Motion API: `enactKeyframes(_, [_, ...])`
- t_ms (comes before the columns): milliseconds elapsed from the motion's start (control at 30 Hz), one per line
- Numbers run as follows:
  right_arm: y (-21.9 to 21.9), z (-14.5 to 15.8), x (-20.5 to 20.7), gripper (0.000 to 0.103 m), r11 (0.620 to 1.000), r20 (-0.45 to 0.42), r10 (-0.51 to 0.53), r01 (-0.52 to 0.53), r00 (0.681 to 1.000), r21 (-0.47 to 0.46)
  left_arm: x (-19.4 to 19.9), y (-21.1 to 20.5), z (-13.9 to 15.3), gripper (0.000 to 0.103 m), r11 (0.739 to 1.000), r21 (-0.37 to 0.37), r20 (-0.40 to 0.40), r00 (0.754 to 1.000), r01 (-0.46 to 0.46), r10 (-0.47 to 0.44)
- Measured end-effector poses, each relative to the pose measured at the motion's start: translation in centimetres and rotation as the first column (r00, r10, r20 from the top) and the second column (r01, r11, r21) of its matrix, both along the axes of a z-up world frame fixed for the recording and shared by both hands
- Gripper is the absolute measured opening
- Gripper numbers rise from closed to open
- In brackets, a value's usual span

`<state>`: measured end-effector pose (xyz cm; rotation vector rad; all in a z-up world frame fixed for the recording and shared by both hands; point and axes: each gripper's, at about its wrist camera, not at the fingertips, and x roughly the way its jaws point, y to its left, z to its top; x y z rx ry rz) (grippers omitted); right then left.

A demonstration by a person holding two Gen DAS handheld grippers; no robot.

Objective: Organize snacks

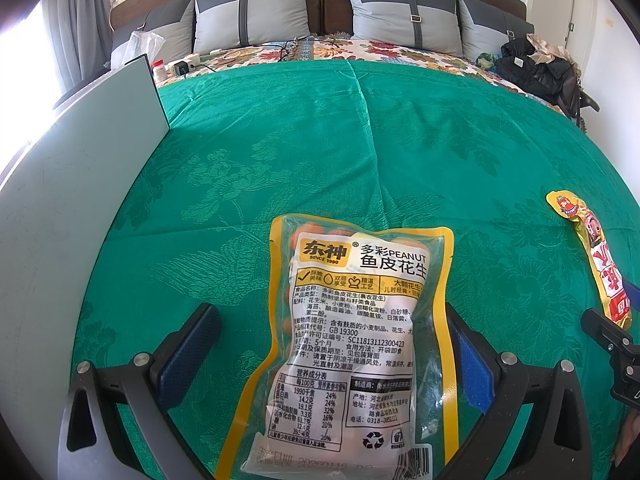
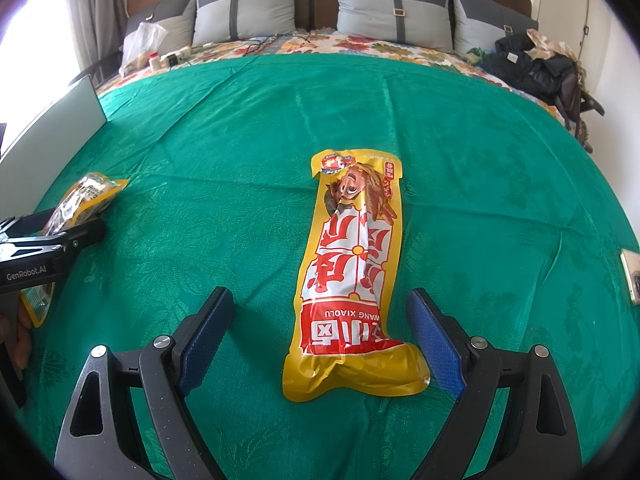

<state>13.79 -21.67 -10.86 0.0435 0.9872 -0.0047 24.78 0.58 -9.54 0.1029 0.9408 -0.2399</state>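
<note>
Green cloth [image 1: 360,140] covers the bed, and everything sits on it. Left gripper [image 1: 332,344] is spread wide, its blue pads on either side of the peanut bag [image 1: 352,344] without clamping it; the right pad lies close against the bag's edge, the left pad stands apart. The bag lies flat, its printed back up, running away from the gripper. Left of the bag a pale board [image 1: 80,200] stands along the cloth's edge.

Right gripper [image 2: 320,344] is also wide open, both pads clear of the sausage pack [image 2: 352,280], which lies flat between them with its long axis pointing toward the pillows [image 2: 392,8]. From the peanut bag, the sausage pack is off to the right, well apart. Beyond both, past the green cloth, a flowered sheet [image 2: 360,46] runs under the grey pillows, and dark clothes [image 2: 528,64] are heaped at the far right.
</note>
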Motion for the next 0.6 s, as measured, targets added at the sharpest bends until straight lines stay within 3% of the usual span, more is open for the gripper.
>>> enactKeyframes(600, [0.05,-0.12,0.12,0.091,1.000,0.000,0.002,-0.002,1.000,0.004,0.26,-0.71,-0.13,0.103,1.000,0.000,0.000,1.000,0.006,-0.006])
